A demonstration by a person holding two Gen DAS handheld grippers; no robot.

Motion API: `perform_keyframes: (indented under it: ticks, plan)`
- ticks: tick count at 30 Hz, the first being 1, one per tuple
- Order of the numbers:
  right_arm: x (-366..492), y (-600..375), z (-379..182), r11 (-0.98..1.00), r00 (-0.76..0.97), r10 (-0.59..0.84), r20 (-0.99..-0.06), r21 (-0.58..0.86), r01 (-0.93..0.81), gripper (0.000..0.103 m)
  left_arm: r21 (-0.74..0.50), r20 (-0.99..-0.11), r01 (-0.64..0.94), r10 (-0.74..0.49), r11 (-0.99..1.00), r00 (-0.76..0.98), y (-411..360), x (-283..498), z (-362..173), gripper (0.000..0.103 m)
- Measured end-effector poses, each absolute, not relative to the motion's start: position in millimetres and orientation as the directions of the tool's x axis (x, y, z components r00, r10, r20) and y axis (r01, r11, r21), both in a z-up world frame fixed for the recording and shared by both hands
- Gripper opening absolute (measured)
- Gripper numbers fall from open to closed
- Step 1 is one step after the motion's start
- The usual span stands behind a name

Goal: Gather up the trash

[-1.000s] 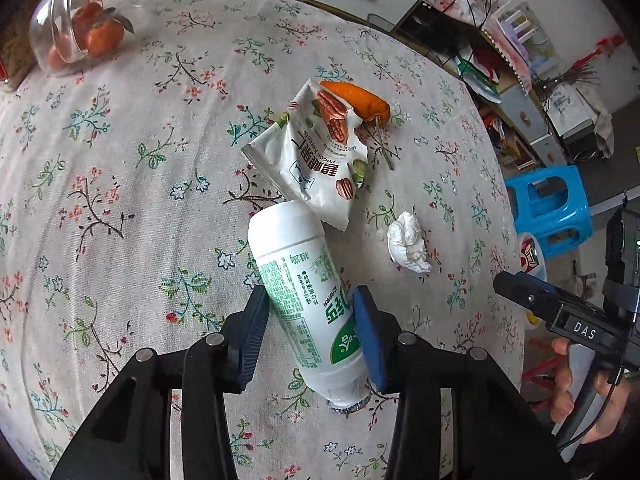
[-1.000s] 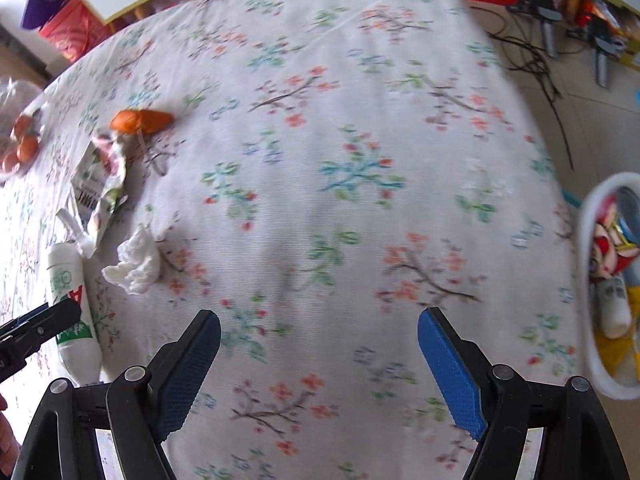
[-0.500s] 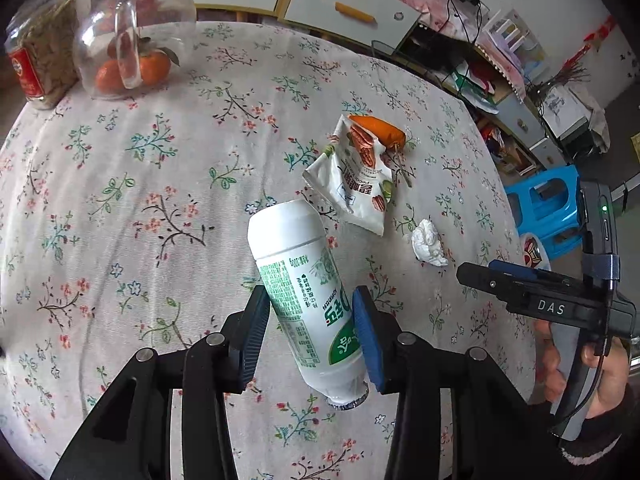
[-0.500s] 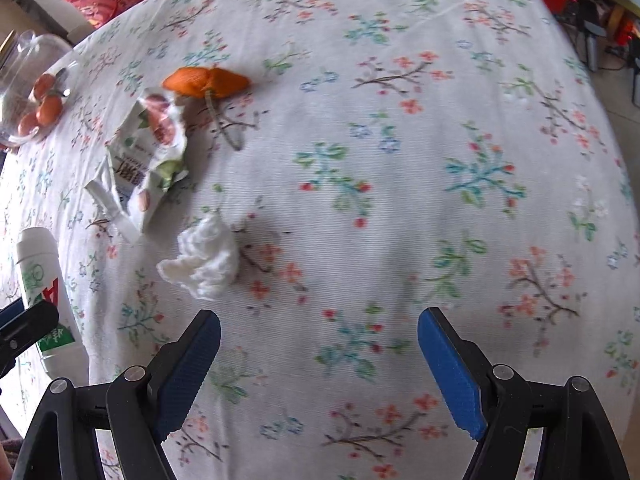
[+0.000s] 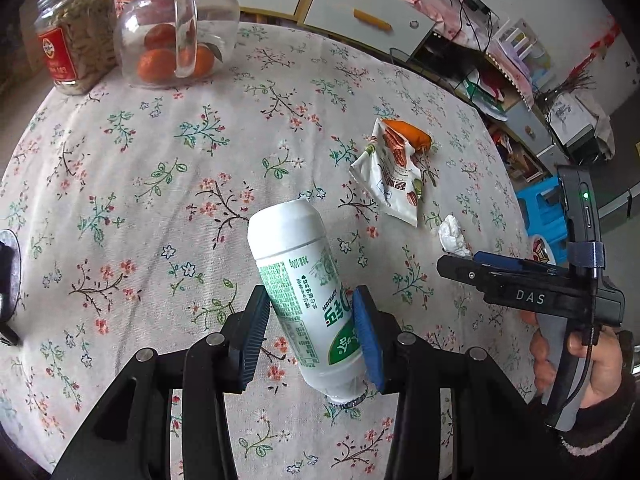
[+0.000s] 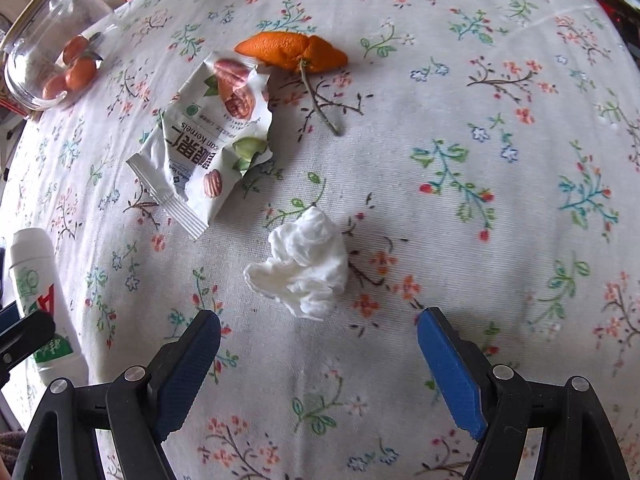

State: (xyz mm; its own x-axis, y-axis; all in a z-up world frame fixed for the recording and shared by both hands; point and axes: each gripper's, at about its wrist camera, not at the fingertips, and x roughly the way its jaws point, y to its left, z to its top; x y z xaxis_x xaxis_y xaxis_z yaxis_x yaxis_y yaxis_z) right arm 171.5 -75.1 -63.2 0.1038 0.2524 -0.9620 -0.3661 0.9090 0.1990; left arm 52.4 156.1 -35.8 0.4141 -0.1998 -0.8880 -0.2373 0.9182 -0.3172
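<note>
My left gripper point(image 5: 312, 324) is shut on a white bottle with a green label point(image 5: 304, 280) and holds it above the floral tablecloth; the bottle also shows at the left edge of the right wrist view point(image 6: 40, 300). My right gripper point(image 6: 318, 350) is open and empty, just short of a crumpled white tissue point(image 6: 304, 266). The tissue also shows in the left wrist view point(image 5: 452, 234). A torn nut snack wrapper point(image 6: 208, 144) and an orange peel with a stem point(image 6: 290, 52) lie beyond the tissue. They also show in the left wrist view: wrapper point(image 5: 392, 176), peel point(image 5: 408, 134).
A glass jar with oranges point(image 5: 176, 28) and a jar with a red label point(image 5: 76, 52) stand at the table's far left. Drawers point(image 5: 352, 12), cluttered shelves and a blue stool point(image 5: 540, 216) lie beyond the table's right edge.
My left gripper has lifted the bottle off the table and pulled back. My right gripper has swung left and closer to the tissue; the basket beside the table has left its view.
</note>
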Motion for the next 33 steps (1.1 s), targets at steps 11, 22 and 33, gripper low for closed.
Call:
perform_keyframes:
  ticks: [11,22,33]
  plan:
    - [172.5,-71.2,-63.0,0.914,0.171,0.229,-0.958,0.152,-0.376,0.067,-0.323,-0.884,-0.246,-0.198,0.914,0.424,157.2,46.6,-32.8,0.045]
    - [161.4,-70.7,-53.4,0.89,0.187,0.241,-0.952,0.14,-0.433,0.027,-0.331,-0.878,-0.246,-0.202,0.911,0.434,150.2,43.4,-30.4,0.045]
    - [157.7,-90.1,-32.0,0.887,0.209,0.292,-0.933,0.182,-0.424,0.019,-0.337,-0.875,-0.235,-0.211,0.912,0.436,144.0,47.3,-29.4,0.045]
